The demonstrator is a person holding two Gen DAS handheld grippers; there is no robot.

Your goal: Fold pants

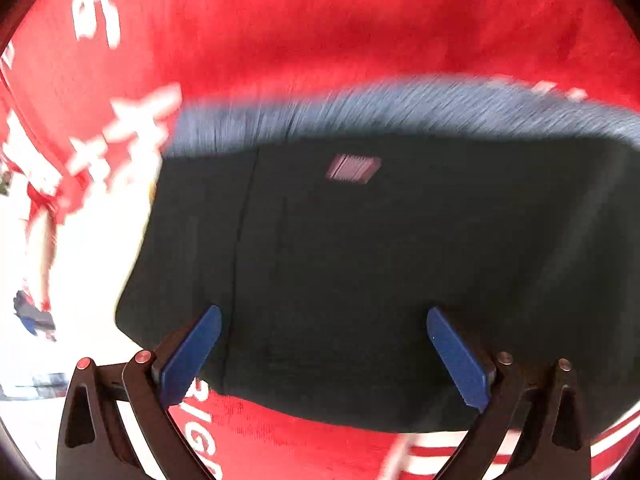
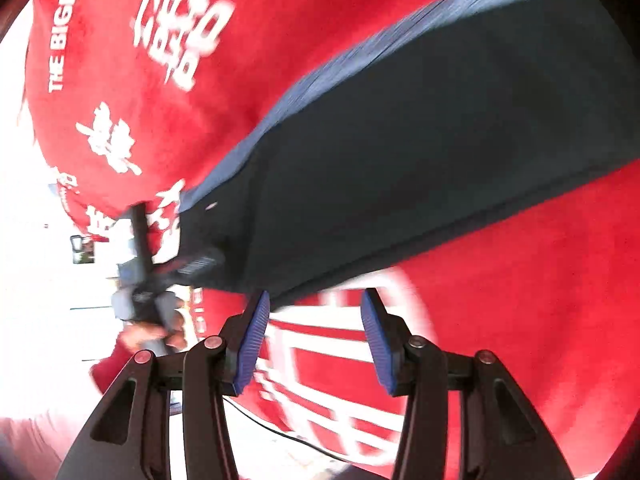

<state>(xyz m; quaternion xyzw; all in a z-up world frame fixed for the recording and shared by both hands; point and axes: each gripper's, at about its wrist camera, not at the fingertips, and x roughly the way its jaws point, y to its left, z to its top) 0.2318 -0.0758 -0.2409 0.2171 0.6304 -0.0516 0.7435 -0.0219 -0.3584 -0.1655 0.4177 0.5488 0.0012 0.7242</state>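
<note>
My left claw (image 1: 324, 354) stands wide open above the pants (image 1: 360, 272), its two blue pads (image 1: 192, 354) well apart and nothing pinched between them. The pants, dark with a blue-grey waistband (image 1: 400, 104) along the far edge and a small pale label (image 1: 353, 169) below it, lie flat on a red cloth (image 1: 300, 20) with white lettering that covers the table. In my right wrist view, the left claw (image 2: 200, 262) shows at the left end of the pants (image 2: 420, 140), with a hand (image 2: 160, 320) behind it. My right claw (image 2: 314, 342) is partly open and empty, its pads over a white printed emblem (image 2: 340, 360) on the red cloth (image 2: 540, 280), just beside the near edge of the pants. Both views are blurred.
</note>
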